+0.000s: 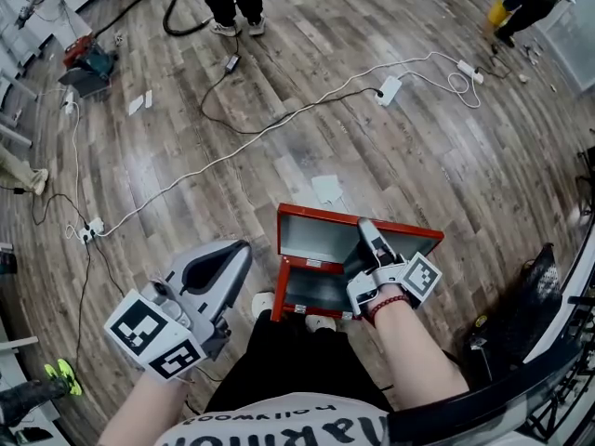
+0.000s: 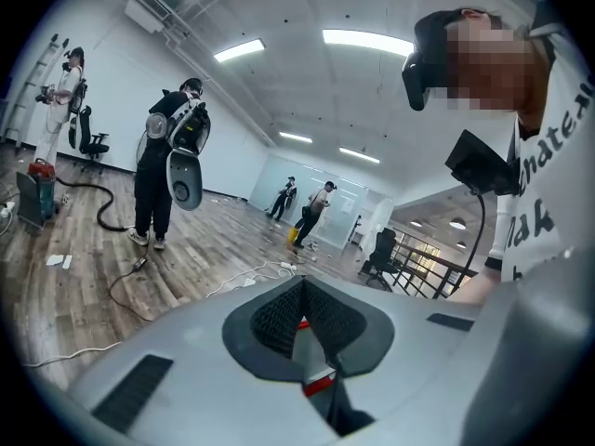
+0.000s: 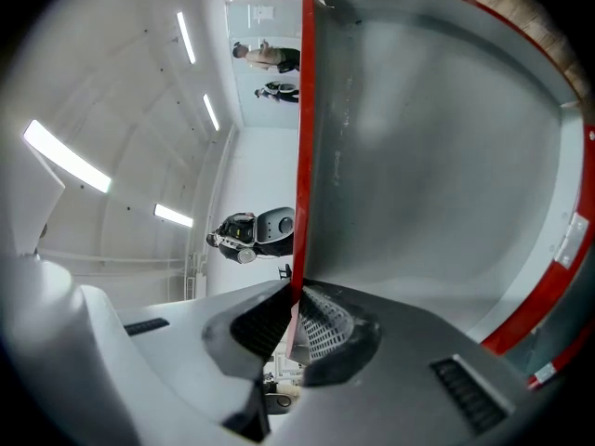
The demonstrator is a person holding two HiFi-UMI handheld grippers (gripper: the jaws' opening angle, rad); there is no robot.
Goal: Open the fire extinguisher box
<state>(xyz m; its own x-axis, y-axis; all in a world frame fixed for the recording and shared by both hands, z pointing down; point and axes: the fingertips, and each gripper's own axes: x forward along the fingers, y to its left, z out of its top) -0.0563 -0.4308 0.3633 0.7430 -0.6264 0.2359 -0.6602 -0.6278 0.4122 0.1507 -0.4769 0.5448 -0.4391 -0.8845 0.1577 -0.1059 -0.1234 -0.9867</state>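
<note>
1. Box (image 1: 316,294), red with a grey inside, sits on the wooden floor (image 1: 465,175) just ahead of the person's legs, its lid (image 1: 321,235) raised.
2. Right gripper (image 1: 367,228) is clamped on the lid's red edge, which is pinched between both pads.
3. Left gripper (image 1: 238,251) hangs left of the box, apart from it, jaws pressed together on nothing.
4. Power strip (image 1: 389,89) lies on the floor well beyond the box.
</note>
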